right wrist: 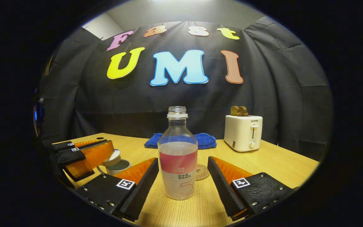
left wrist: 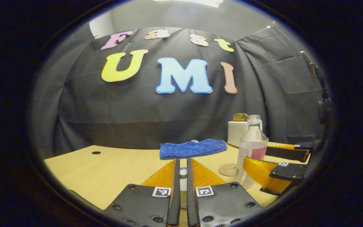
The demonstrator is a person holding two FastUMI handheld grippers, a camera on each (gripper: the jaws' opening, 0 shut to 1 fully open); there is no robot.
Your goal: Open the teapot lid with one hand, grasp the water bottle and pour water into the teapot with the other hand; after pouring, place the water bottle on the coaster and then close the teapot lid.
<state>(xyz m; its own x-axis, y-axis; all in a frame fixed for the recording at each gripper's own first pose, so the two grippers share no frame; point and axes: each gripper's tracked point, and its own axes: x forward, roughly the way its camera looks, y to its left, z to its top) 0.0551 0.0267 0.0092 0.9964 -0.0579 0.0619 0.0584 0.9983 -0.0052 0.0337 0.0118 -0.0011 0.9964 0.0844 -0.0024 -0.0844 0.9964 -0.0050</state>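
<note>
My left gripper (left wrist: 183,162) is shut on the small white knob of the teapot lid (left wrist: 183,172). In the right gripper view the left gripper (right wrist: 107,153) holds the white lid (right wrist: 113,158) tilted just above the open white teapot (right wrist: 118,167) at the left. The clear, uncapped water bottle (right wrist: 177,157), with a pink label and partly full, stands upright on the table. My right gripper (right wrist: 183,160) is open, one finger on each side of the bottle and apart from it. The bottle (left wrist: 251,145) and the right gripper (left wrist: 257,156) also appear in the left gripper view. A round coaster (right wrist: 202,172) lies just behind the bottle.
A folded blue cloth (right wrist: 205,139) lies at the back of the wooden table (right wrist: 279,164). A white toaster (right wrist: 244,132) with toast in it stands at the back right. The coaster (left wrist: 227,169) sits left of the bottle in the left gripper view.
</note>
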